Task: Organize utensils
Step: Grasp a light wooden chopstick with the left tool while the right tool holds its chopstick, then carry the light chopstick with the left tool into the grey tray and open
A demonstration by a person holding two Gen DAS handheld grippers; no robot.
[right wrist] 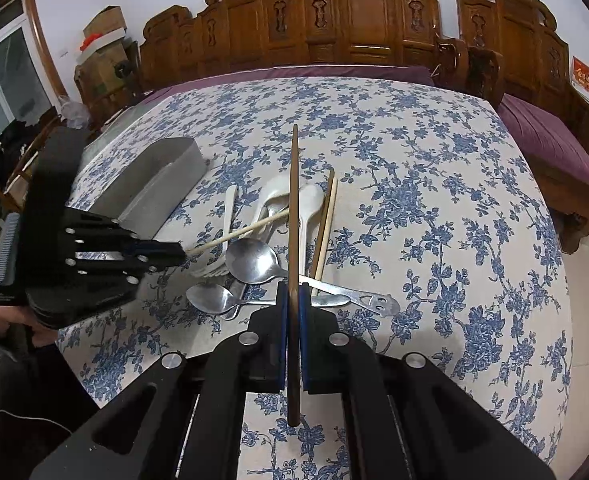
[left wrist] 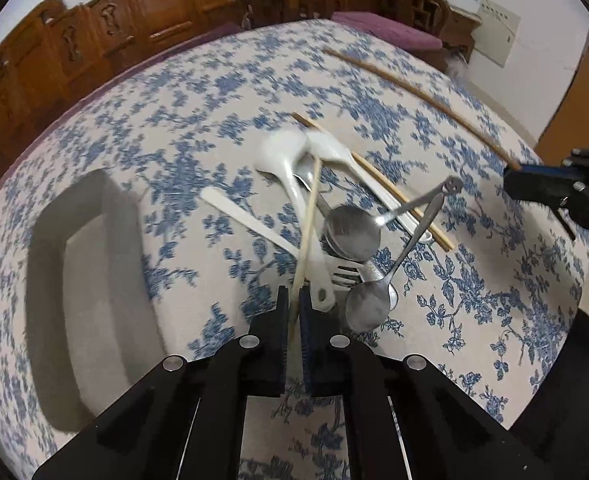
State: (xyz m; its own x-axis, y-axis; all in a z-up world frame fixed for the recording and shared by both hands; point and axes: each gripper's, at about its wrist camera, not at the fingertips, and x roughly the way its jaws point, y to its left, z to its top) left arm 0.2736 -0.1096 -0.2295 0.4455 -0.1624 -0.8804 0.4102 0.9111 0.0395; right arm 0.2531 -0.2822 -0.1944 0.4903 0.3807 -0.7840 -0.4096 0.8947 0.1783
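My left gripper [left wrist: 293, 300] is shut on a pale chopstick [left wrist: 308, 232] that points out over a pile of utensils; it shows from the side in the right wrist view [right wrist: 180, 254]. My right gripper [right wrist: 293, 296] is shut on a dark brown chopstick [right wrist: 293, 200] held above the pile; this chopstick also shows in the left wrist view [left wrist: 422, 96]. The pile holds white ceramic spoons [left wrist: 282, 156], metal spoons [left wrist: 352, 232], a white fork [left wrist: 344, 274] and two more light chopsticks [right wrist: 324, 224]. A grey rectangular tray [left wrist: 82, 292] sits left of the pile.
The table carries a blue floral cloth [right wrist: 434, 200]. Carved wooden benches [right wrist: 354, 20] with purple cushions [right wrist: 546, 148] stand behind and to the right of the table. Cardboard boxes [right wrist: 102, 36] are stacked at the far left.
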